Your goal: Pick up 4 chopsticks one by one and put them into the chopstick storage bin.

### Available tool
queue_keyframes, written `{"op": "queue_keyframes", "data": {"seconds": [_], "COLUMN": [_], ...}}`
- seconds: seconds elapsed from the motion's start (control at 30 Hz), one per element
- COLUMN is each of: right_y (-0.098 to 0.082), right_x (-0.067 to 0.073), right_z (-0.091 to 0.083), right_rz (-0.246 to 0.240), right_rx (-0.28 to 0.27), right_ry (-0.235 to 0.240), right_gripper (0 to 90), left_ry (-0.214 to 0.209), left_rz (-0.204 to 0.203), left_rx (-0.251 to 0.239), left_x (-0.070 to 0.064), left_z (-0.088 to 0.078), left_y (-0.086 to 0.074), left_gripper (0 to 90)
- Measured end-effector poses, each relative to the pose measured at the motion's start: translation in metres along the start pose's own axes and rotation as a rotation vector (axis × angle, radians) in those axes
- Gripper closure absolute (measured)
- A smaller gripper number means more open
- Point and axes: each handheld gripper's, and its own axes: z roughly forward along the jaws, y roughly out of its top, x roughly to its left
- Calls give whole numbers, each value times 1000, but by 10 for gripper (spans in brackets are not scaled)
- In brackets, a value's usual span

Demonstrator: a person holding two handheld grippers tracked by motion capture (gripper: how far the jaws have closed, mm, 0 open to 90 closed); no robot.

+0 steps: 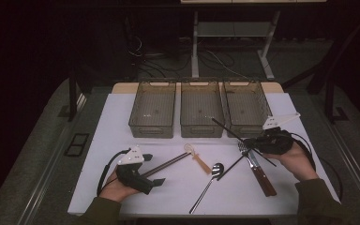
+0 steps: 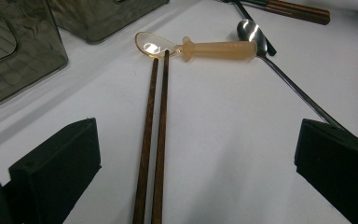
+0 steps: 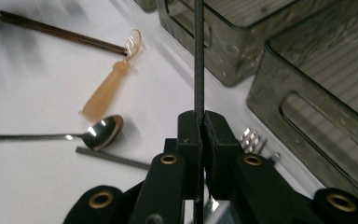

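White table [image 1: 122,112]: three smoky clear plastic bins [image 1: 199,108] across far side. Right gripper [image 3: 200,122], right of centre: jaws clamped on thin black chopstick [image 1: 236,135], raised, slanting toward middle bin. Left gripper [image 2: 186,163], near left: jaws wide apart, straddling brown wooden chopstick pair [image 2: 154,140].

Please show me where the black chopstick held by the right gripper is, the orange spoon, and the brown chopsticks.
black chopstick [image 3: 199,56], right gripper view, on its shaft above the shut jaws.
orange spoon [image 2: 221,49], left gripper view, on its thick handle.
brown chopsticks [image 2: 153,135], left gripper view, on the pair's middle.
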Motion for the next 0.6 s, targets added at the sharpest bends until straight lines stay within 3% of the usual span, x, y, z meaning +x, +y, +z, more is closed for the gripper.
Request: {"op": "queue_keyframes", "data": {"seconds": [0.6], "right_y": [34], "right_x": [14], "right_z": [39], "right_rz": [33], "right_rx": [-28], "right_ry": [1], "right_gripper": [857], "left_ry": [-1], "left_rz": [-3], "left_rx": [0], "left_x": [-1], "left_z": [0], "left_y": [1], "left_gripper": [0]}}
